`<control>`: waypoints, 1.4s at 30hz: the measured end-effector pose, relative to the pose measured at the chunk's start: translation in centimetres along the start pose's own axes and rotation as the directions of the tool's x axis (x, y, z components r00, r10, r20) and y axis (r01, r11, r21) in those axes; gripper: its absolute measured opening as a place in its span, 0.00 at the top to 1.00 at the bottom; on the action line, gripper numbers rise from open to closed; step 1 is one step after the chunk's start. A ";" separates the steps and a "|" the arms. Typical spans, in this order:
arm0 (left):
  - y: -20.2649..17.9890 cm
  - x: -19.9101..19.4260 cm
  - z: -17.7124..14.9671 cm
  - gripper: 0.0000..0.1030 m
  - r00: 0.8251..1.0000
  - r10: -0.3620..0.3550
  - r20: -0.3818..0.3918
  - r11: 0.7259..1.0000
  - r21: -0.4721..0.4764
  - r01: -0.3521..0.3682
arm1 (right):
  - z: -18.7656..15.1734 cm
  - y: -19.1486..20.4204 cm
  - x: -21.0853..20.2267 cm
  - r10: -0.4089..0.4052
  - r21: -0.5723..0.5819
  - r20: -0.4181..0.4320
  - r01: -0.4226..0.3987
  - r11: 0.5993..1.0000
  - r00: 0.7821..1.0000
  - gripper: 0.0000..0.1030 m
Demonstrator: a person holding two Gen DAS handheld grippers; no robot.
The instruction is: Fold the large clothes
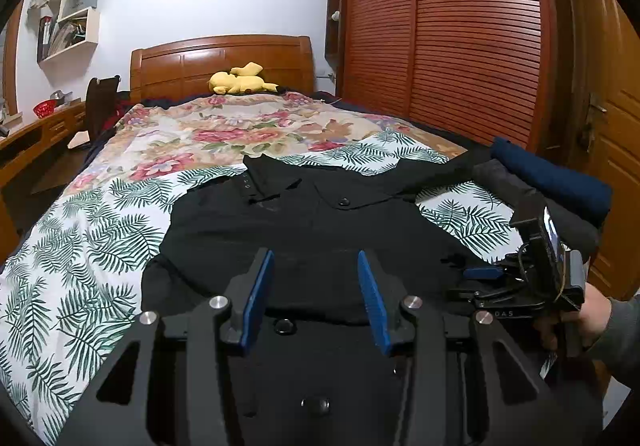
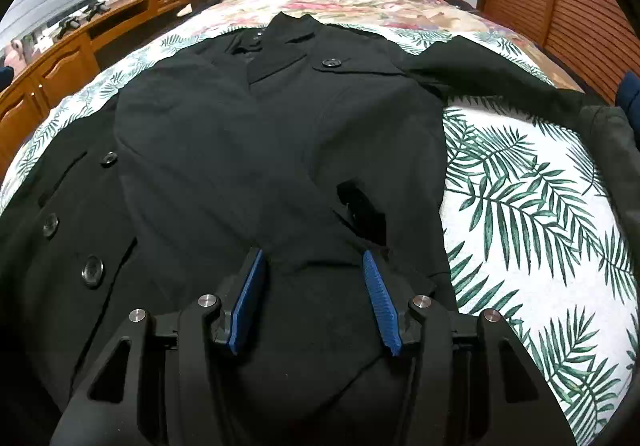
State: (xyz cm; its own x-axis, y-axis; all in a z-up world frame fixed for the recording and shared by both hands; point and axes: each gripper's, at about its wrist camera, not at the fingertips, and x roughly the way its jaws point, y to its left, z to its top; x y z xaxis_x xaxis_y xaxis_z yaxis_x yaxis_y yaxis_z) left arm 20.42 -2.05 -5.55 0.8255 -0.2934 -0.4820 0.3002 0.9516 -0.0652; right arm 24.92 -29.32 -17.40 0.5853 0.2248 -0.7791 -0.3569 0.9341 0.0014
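The black coat (image 2: 272,134) lies flat on the bed (image 2: 520,186), its long axis running from the collar at the far end to the hem near me. My right gripper (image 2: 312,262) hangs just above the near hem, jaws parted around nothing. My left gripper (image 1: 316,266), also parted and empty, hovers over the hem's left side; the outstretched sleeve (image 2: 500,82) lies far right, nearer my right.

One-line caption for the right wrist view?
Open right gripper over black coat spread on palm-leaf sheet.
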 end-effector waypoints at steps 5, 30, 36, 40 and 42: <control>-0.5 0.9 0.1 0.59 1.000 -0.010 -0.009 1.000 -0.008 0.010 | 0.7 0.1 -2.9 0.008 -0.022 0.065 -0.007 1.000 0.998 0.50; -3.6 3.6 0.6 0.59 1.000 -0.027 -0.015 1.000 0.003 0.027 | 12.0 -18.4 0.9 -0.088 0.335 0.150 0.033 0.942 0.985 0.32; -3.6 4.4 0.8 0.59 0.999 -0.036 -0.023 0.999 -0.005 0.036 | 13.1 -21.5 4.0 -0.078 0.430 0.139 0.010 0.903 0.987 0.32; -3.5 4.9 0.9 0.59 0.999 -0.041 -0.033 0.999 -0.011 0.040 | 13.4 -23.1 6.2 -0.061 0.492 0.118 -0.005 0.870 0.991 0.32; -3.6 5.0 1.0 0.59 0.998 -0.047 -0.036 0.999 -0.014 0.047 | 13.5 -23.8 7.1 -0.057 0.525 0.104 -0.007 0.851 0.993 0.32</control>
State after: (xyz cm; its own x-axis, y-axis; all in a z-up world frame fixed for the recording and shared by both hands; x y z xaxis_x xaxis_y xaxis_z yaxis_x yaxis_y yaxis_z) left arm 23.96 -7.04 -6.87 0.7929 -0.3347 -0.5092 0.3316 0.9381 -0.1002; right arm 47.41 -46.19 -14.54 0.6772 0.1991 -0.7083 0.0750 0.9390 0.3357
